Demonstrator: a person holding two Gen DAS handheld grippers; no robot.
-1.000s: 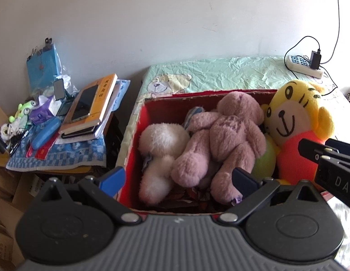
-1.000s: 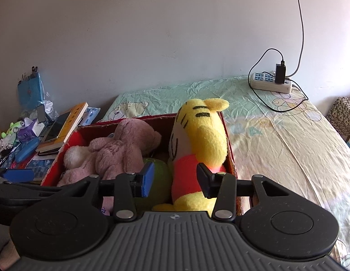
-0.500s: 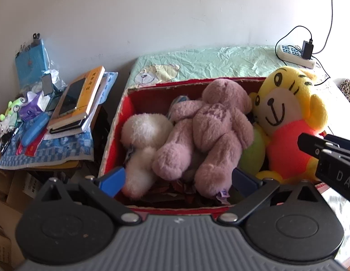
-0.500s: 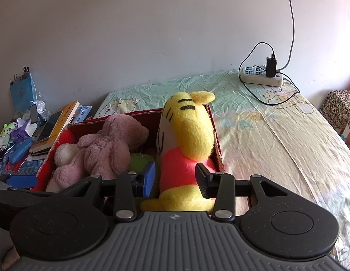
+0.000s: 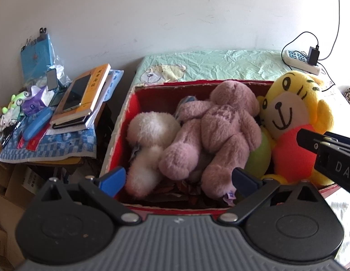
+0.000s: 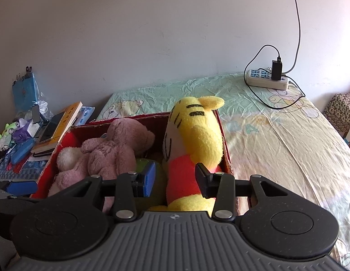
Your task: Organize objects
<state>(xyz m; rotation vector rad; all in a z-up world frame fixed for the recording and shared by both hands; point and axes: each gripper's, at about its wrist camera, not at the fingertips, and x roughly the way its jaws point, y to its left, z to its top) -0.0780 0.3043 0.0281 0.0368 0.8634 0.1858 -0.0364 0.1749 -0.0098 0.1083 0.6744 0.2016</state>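
Observation:
A red cardboard box (image 5: 132, 103) (image 6: 68, 140) sits on the bed. It holds a pink plush bear (image 5: 222, 124) (image 6: 111, 151), a white plush (image 5: 150, 133) (image 6: 65, 155), a green ball (image 5: 259, 155) and a yellow tiger plush in a red shirt (image 5: 292, 122) (image 6: 193, 140) at its right end. My left gripper (image 5: 178, 178) is open and empty above the box's near edge. My right gripper (image 6: 175, 178) is open, its fingers on either side of the tiger's red body, not pressing it. It also shows at the right of the left wrist view (image 5: 328, 151).
A side table at the left carries books with a phone on top (image 5: 82, 97), a blue case (image 5: 37, 124), small toys and a blue bag (image 5: 37, 54). A power strip with charger and cable (image 6: 267, 79) lies at the bed's far right. Cardboard boxes (image 5: 14, 180) stand below the table.
Both grippers have drawn back and up a little from the box. The tiger plush stays in the box's right end. The jaws have not changed.

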